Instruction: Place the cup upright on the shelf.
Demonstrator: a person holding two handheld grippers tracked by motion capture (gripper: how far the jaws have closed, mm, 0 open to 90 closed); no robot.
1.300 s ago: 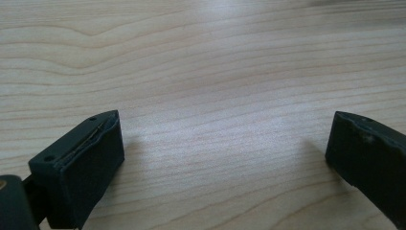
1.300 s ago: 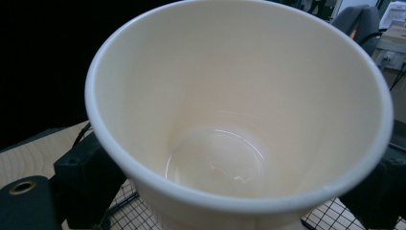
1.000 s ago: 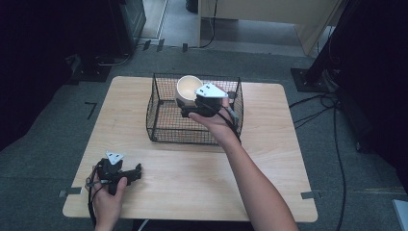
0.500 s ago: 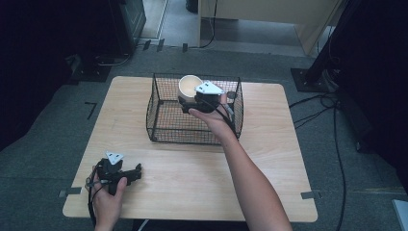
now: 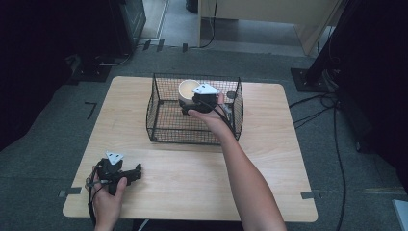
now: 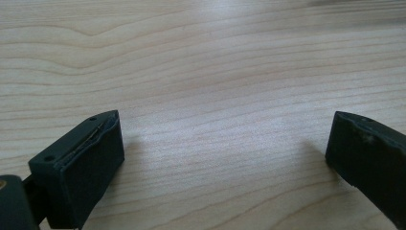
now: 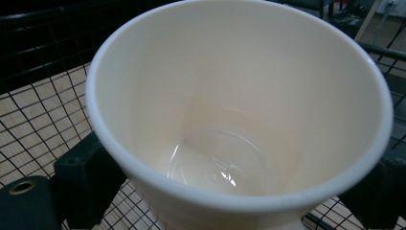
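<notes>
We hold the cream cup [image 7: 239,120] clamped by its sides in our right hand-held gripper [image 5: 199,98], inside the wire basket [image 5: 163,130], seemingly to place or lift it, while our left hand-held gripper [image 5: 120,173] rests open and empty on the counter [image 5: 269,159].
</notes>
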